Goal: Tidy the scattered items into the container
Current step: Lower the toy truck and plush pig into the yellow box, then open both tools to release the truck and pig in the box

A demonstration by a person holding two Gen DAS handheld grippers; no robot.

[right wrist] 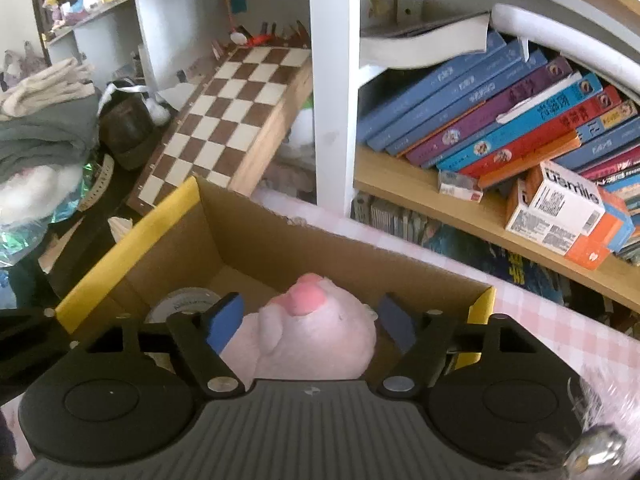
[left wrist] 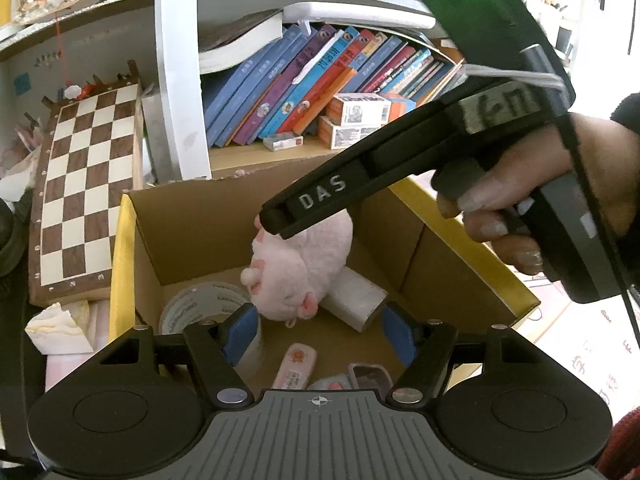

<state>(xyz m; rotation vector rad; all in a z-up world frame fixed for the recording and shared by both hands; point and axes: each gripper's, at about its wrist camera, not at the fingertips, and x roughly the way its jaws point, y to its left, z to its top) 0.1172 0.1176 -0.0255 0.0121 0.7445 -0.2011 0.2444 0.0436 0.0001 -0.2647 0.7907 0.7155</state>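
Pink plush toy (right wrist: 316,340) snout-up over cardboard box (right wrist: 256,248)

Open-topped cardboard box (left wrist: 404,236), its middle crowded by pink plush toy (left wrist: 304,268).

pink plush toy (left wrist: 298,276) | in open cardboard box (left wrist: 192,236) (yellow-edged) | atop white roll (left wrist: 358,298)

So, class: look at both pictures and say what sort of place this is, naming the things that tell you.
Most likely a lived-in home room, perhaps a study or child's bedroom. Clues: a shelf of leaning books, a wooden chessboard propped up, and a pink plush toy in a cardboard box.
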